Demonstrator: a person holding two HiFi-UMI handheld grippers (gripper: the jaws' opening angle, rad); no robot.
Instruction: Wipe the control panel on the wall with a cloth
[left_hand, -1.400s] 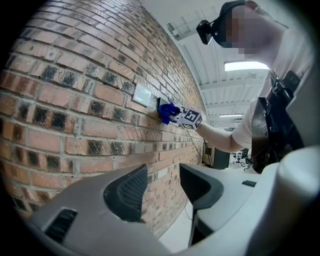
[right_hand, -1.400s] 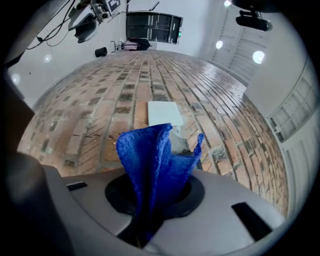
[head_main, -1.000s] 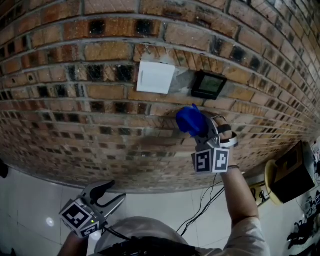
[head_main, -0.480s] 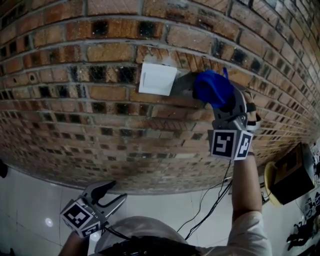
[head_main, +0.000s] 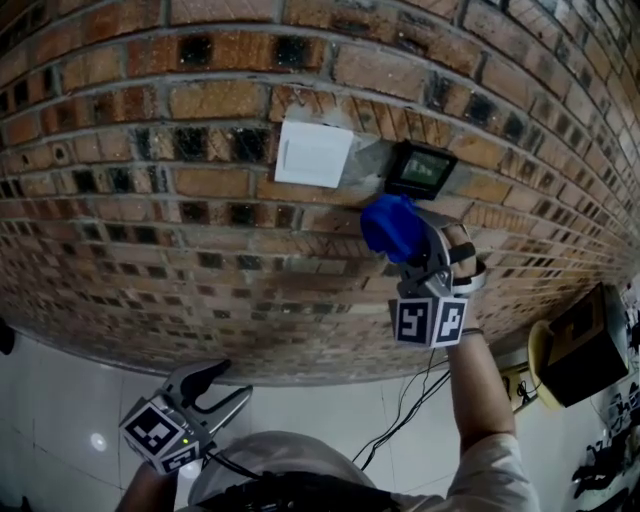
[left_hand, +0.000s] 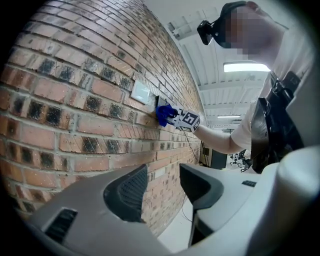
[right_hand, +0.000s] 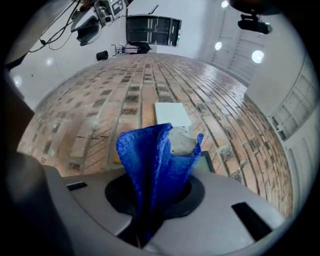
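Grips a bunched blue knitted cloth (head_main: 388, 226) in the right gripper's (head_main: 408, 250) closed jaws, just below the small black, green-screened control panel (head_main: 420, 168), ready for wiping; leaves the left gripper (head_main: 212, 392) idle well below the panel, jaws apart and empty.

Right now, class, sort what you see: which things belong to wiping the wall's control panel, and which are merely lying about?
In the job: control panel, blue cloth, right claw shut on it.
Just about: white wall plate, left claw, open and empty.
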